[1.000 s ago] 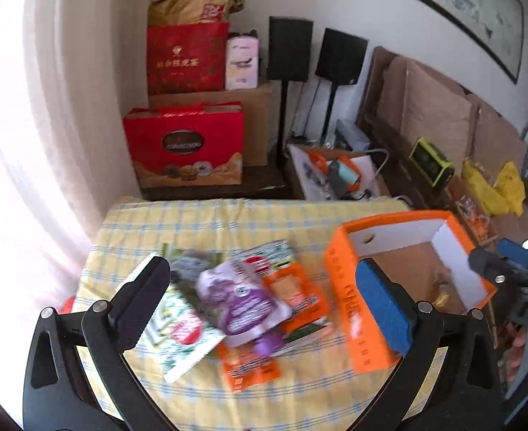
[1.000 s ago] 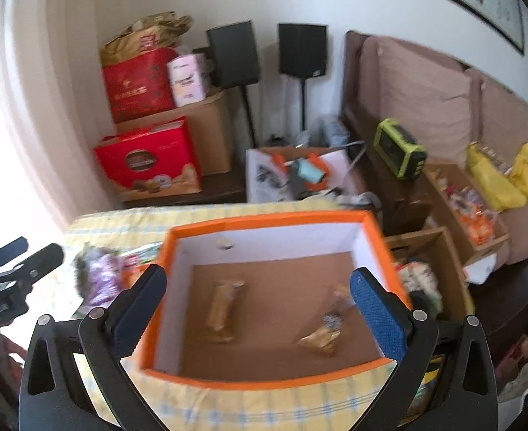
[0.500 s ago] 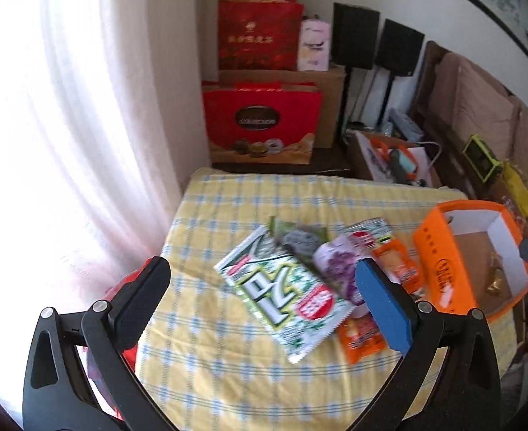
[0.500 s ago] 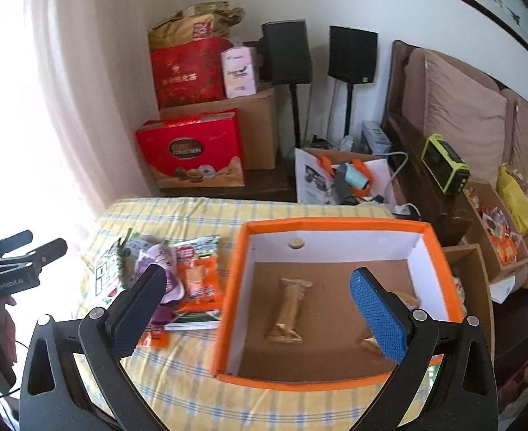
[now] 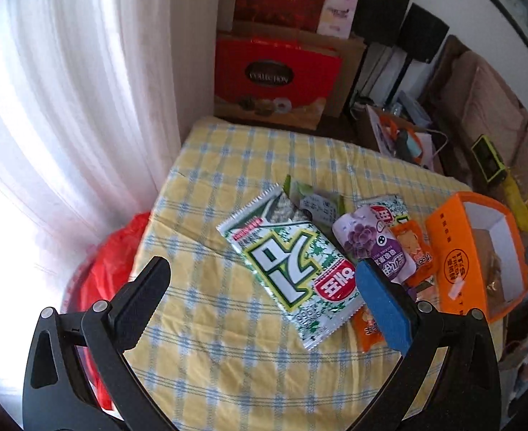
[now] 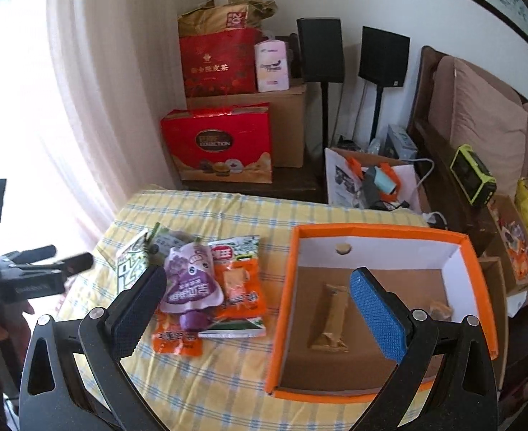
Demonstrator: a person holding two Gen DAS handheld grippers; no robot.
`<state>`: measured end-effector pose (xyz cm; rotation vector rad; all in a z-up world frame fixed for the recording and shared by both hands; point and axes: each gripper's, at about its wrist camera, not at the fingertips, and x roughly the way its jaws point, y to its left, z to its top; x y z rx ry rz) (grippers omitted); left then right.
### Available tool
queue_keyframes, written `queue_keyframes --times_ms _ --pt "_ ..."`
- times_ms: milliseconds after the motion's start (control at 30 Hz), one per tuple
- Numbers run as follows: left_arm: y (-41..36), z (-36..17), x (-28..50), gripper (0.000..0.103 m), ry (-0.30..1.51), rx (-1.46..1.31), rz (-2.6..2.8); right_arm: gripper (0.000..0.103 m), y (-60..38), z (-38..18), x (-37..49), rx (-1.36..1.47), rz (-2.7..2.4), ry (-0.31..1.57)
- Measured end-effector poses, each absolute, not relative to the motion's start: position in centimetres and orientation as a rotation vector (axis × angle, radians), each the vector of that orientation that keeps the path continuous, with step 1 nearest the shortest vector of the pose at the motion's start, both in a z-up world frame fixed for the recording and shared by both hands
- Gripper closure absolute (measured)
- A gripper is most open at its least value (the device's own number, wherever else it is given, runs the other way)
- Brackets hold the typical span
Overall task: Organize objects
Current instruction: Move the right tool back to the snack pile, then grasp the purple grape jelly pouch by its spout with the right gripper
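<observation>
Both grippers are spread wide, holding nothing: left gripper [image 5: 264, 287], right gripper [image 6: 256, 309]. Snack packs [image 6: 206, 283] lie piled beside the orange box [image 6: 479, 262]. They overlap, so a grab may lift two, esp. the purple pouch [image 5: 371, 244], which looks slippery, I think.

1. Tablecloth [image 5: 228, 323]: yellow, checked with pale blue and white lines.
2. Box [image 6: 479, 262]: orange outside and along the rim, white inner walls, brown floor.
3. Large packet [image 5: 289, 262]: white and green speckle, red oval label.
4. Pouch [image 6: 192, 283]: purple, grape print.
5. Small packets [image 6: 242, 287]: orange.
6. Gift carton [image 6: 221, 143]: red, dark oval badge.
7. Curtain [image 5: 66, 89]: white.
8. Right pad of each gripper [image 6: 377, 314]: blue; left pad black.
</observation>
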<state>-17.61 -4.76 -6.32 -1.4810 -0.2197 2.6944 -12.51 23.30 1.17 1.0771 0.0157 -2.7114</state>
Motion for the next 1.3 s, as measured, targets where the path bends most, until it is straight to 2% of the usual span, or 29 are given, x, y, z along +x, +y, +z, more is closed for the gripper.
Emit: queue_keyframes --times_ms 167,267,333,400,667,833,1300 --pt "-4.1 -7.4 -18.5 0.000 -0.267 -1.512 2.650 0.009 22.2 0.7 -13.0 1.092 -2.674 0.044" --pt "-3.7 -7.7 -18.8 0.000 -0.252 -1.517 2.643 0.019 21.9 0.3 -13.2 1.099 -2.651 0.050" --pt "-3.5 -8.1 -19.2 0.000 -0.250 -1.535 2.637 0.033 21.6 -0.1 -13.3 1.109 -2.622 0.038" --pt "-3.3 -8.4 -19.6 0.000 -0.253 -1.553 2.634 0.039 21.1 -0.6 -13.7 1.135 -2.588 0.042" --pt "-2.7 -10.6 -21.1 0.000 -0.321 -1.645 2.544 0.041 19.0 -3.3 -14.2 1.226 -2.478 0.066" --pt "-2.5 -11.6 -21.3 0.000 -0.319 -1.676 2.535 0.054 17.5 -5.4 -14.6 1.299 -2.421 0.129" --pt "-1.7 -13.3 -22.1 0.000 -0.314 -1.716 2.514 0.054 15.9 -9.4 -15.7 1.429 -2.371 0.185"
